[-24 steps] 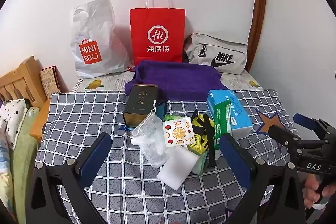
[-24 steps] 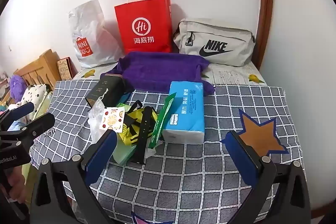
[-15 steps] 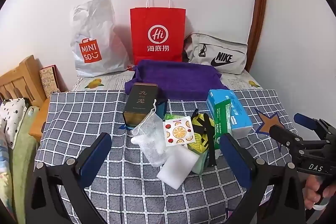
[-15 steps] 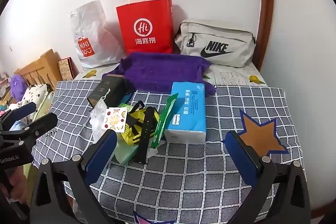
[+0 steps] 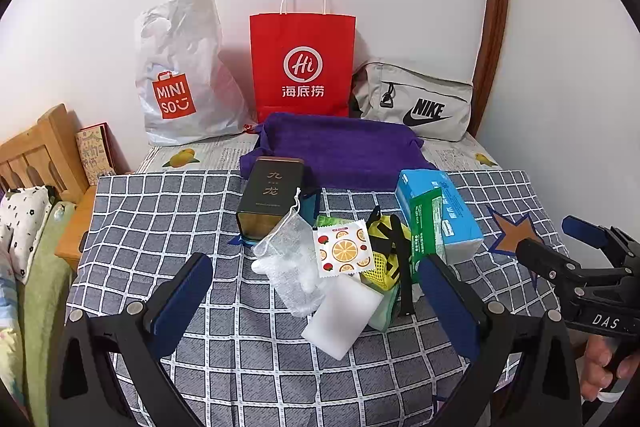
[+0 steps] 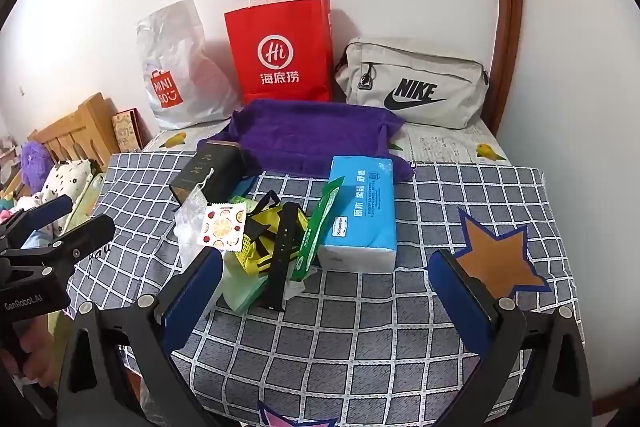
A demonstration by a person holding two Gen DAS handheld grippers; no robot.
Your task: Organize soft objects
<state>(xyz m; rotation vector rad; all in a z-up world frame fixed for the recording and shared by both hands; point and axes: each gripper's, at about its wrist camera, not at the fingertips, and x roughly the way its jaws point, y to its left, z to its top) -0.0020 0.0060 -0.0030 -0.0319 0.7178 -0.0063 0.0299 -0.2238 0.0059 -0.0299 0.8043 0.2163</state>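
A pile of small items lies mid-table: a clear mesh pouch (image 5: 294,259), a fruit-print sachet (image 5: 344,253), a white sponge (image 5: 342,315), a yellow net with black straps (image 5: 386,255), a green wipes pack (image 5: 426,227) and a blue tissue pack (image 5: 444,207). A purple towel (image 5: 340,151) lies behind them. My left gripper (image 5: 316,291) is open and empty, just in front of the pile. My right gripper (image 6: 332,283) is open and empty, in front of the tissue pack (image 6: 362,211).
A dark tin box (image 5: 270,195) stands at the pile's left. A Miniso plastic bag (image 5: 180,75), a red paper bag (image 5: 302,67) and a grey Nike bag (image 5: 416,103) line the wall. A wooden bed frame (image 5: 36,155) is at the left.
Both grippers have drifted slightly; the right wrist view has moved a little nearer to the pile. Both stay open and nothing on the table has moved.
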